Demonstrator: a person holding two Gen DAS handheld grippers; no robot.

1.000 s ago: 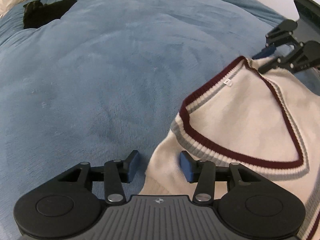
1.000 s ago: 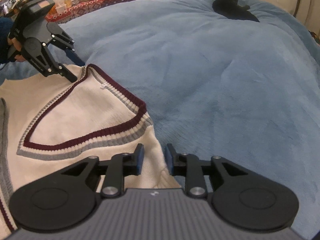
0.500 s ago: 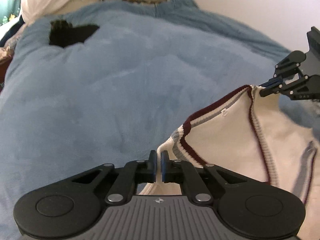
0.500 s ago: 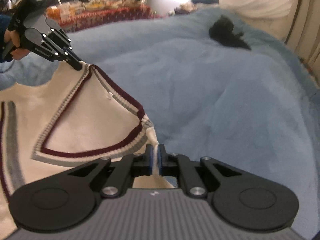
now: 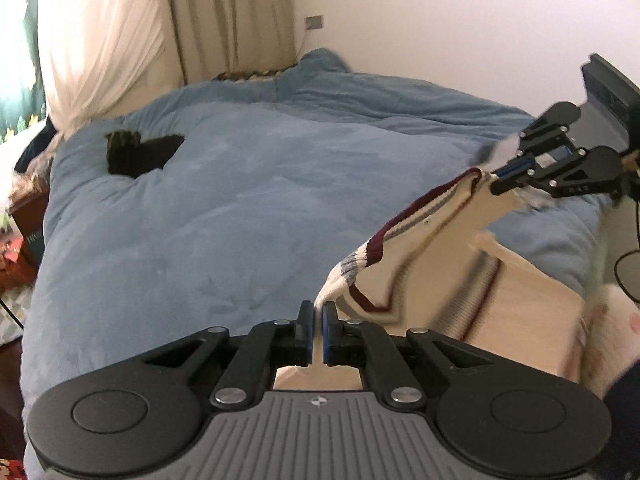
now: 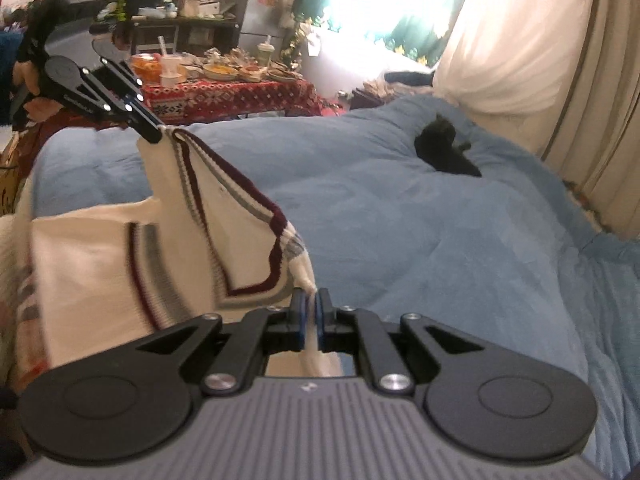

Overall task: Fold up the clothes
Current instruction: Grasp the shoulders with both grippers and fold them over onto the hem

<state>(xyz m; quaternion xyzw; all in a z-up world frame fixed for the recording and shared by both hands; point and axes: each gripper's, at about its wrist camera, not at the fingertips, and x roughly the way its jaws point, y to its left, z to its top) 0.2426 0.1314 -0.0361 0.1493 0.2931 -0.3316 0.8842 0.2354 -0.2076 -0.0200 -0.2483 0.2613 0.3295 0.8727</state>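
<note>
Shoulders of the cream sweater [image 5: 436, 248] are clamped in your left tongs [image 5: 317, 314] and right tongs [image 6: 309, 303], its neckline edge stretched between them above the wide blue bed [image 5: 224, 216], body hanging toward you.

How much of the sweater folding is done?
Only the start. Done: the left hand-held gripper and right hand-held gripper are each shut on a shoulder of the cream sweater. In hand: its striped V-neck top hangs between them above the blue blanket. Left: every fold; none shows yet.
</note>
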